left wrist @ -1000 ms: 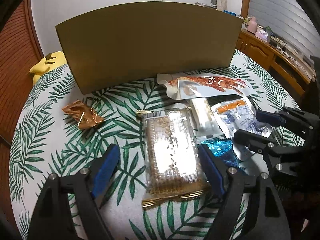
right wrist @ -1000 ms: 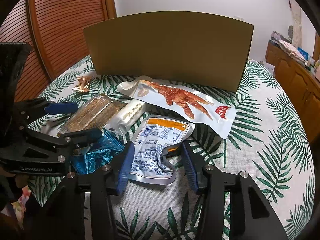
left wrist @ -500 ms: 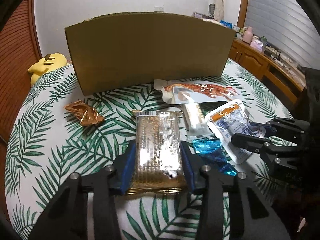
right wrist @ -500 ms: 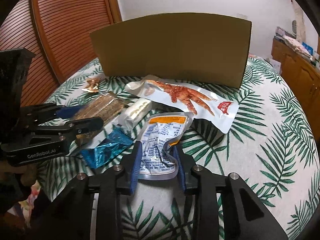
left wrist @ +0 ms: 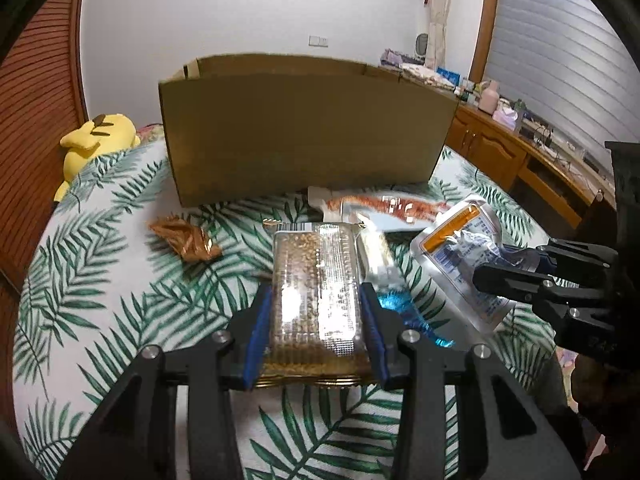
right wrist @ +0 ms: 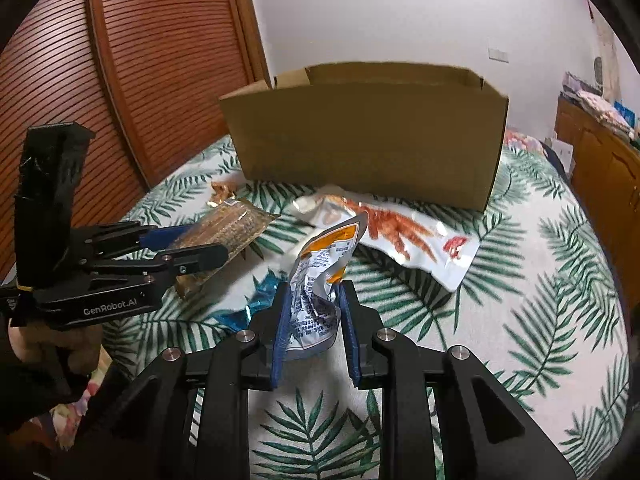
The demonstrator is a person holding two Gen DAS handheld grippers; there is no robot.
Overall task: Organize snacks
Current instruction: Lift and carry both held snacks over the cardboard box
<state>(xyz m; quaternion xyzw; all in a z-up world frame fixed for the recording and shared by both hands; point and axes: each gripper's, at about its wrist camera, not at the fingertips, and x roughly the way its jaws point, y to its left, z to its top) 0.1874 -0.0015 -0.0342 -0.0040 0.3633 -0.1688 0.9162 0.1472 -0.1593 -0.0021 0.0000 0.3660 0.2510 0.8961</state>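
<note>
My left gripper (left wrist: pixel 316 300) is shut on a clear pack of brown cereal bars (left wrist: pixel 314 280) and holds it above the table; it also shows in the right wrist view (right wrist: pixel 228 232). My right gripper (right wrist: pixel 314 300) is shut on a silver pouch with an orange label (right wrist: pixel 320 272), lifted and crumpled; the pouch also shows in the left wrist view (left wrist: pixel 460 256). An open cardboard box (left wrist: pixel 304 136) stands at the back of the table (right wrist: pixel 360 136). A chicken-foot snack bag (right wrist: pixel 400 232), a blue wrapper (left wrist: pixel 404 312) and a white bar (left wrist: pixel 374 248) lie on the cloth.
A crumpled gold-brown wrapper (left wrist: pixel 184 236) lies left of the pack. A yellow plush toy (left wrist: pixel 96 136) sits at the table's far left edge. A wooden slatted door (right wrist: pixel 120 80) stands left; a wooden cabinet (left wrist: pixel 520 160) stands right. The leaf-print tablecloth (right wrist: pixel 540 300) covers the round table.
Both grippers closed on their packs, the left on the cereal bars and the right on the silver pouch, and lifted them off the table. The box's open top came into view.
</note>
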